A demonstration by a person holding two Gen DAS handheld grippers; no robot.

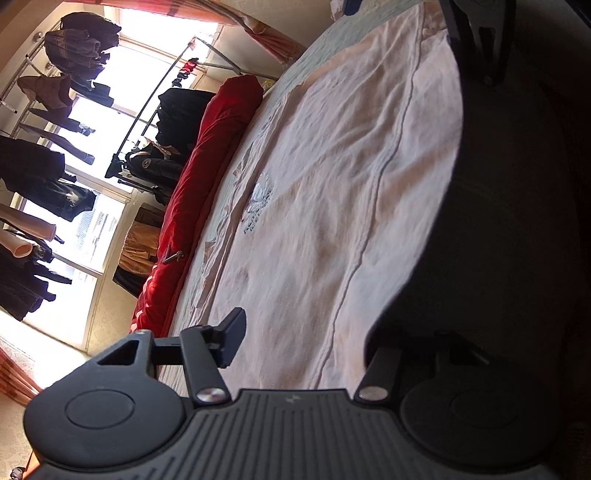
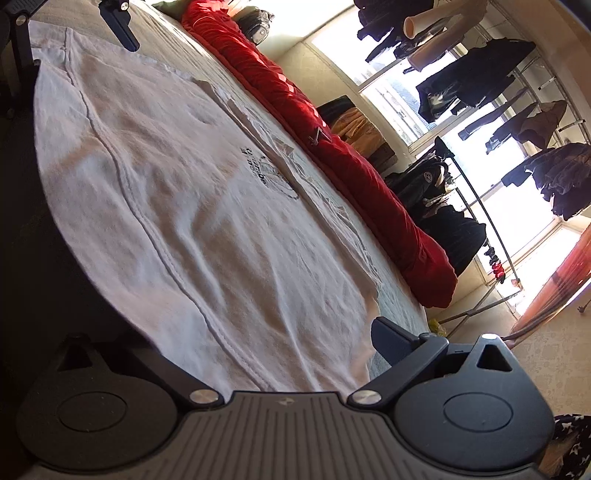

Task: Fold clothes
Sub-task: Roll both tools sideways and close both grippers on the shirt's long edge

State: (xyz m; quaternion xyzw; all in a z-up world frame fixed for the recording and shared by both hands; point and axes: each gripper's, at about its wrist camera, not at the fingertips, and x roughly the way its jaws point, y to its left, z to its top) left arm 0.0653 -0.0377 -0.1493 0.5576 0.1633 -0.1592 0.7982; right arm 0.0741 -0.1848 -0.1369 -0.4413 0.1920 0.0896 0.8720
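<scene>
A white T-shirt [image 1: 332,177] with a dark chest print lies flat on the bed, and its stitched hem runs along the near edge. My left gripper [image 1: 340,343] straddles that hem at one corner. One finger [image 1: 232,338] stands above the cloth and the other sits in shadow past the edge, with a gap to the fabric. My right gripper [image 2: 236,347] straddles the hem of the T-shirt [image 2: 192,206] at the other corner, jaws wide. Each view shows the other gripper far along the hem: the right gripper [image 1: 480,48] and the left gripper [image 2: 118,22].
A rolled red quilt [image 1: 207,184] lies along the far side of the bed [image 2: 399,302]. Beyond it stand clothes racks [image 2: 476,195] hung with dark garments before bright windows. An orange curtain [image 2: 554,291] hangs at the room's edge.
</scene>
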